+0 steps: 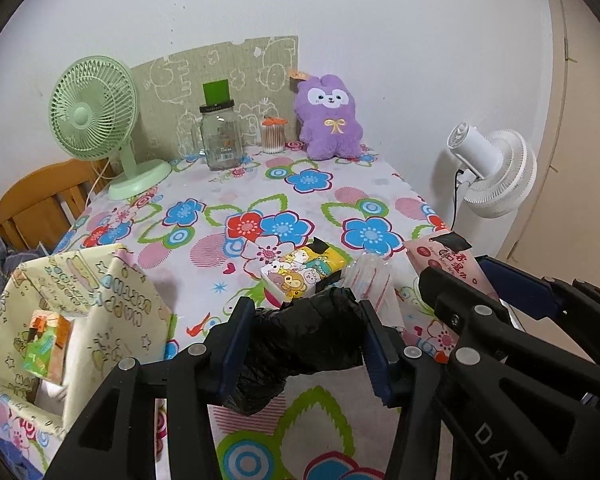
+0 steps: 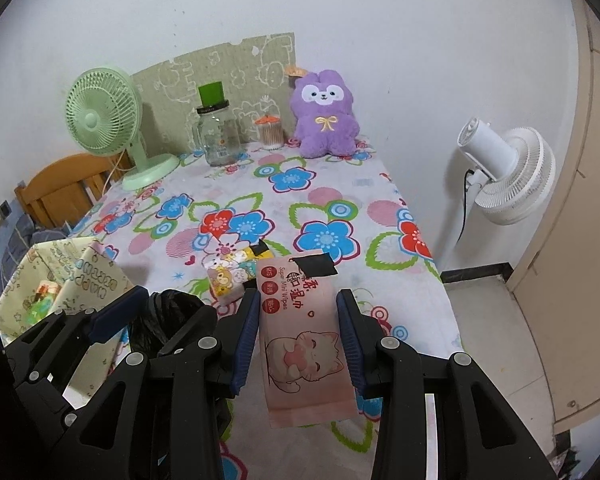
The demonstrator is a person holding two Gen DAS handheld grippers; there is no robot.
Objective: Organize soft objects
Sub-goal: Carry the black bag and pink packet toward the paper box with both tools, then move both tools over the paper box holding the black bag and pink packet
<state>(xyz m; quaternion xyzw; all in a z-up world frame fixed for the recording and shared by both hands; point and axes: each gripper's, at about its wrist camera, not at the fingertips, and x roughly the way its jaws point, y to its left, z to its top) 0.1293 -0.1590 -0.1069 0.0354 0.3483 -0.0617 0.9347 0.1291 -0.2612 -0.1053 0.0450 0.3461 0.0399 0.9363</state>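
We hold two soft things up over the flowery table (image 1: 260,184).

The yellow cloth box (image 1: 112,304) waits open at the near left. Our right gripper (image 2: 298,340) pinches the pink wipes pack (image 2: 300,320) by its sides. Our left gripper (image 1: 304,340) squeezes the crumpled black bag (image 1: 304,336). The little cartoon tissue pack (image 1: 300,272) lies on the table. The wipes pack hangs long and may slip out, and the squishy bag could snag the box's floppy wall.

Fabric bin (image 1: 112,312) bottom beyond left edge.
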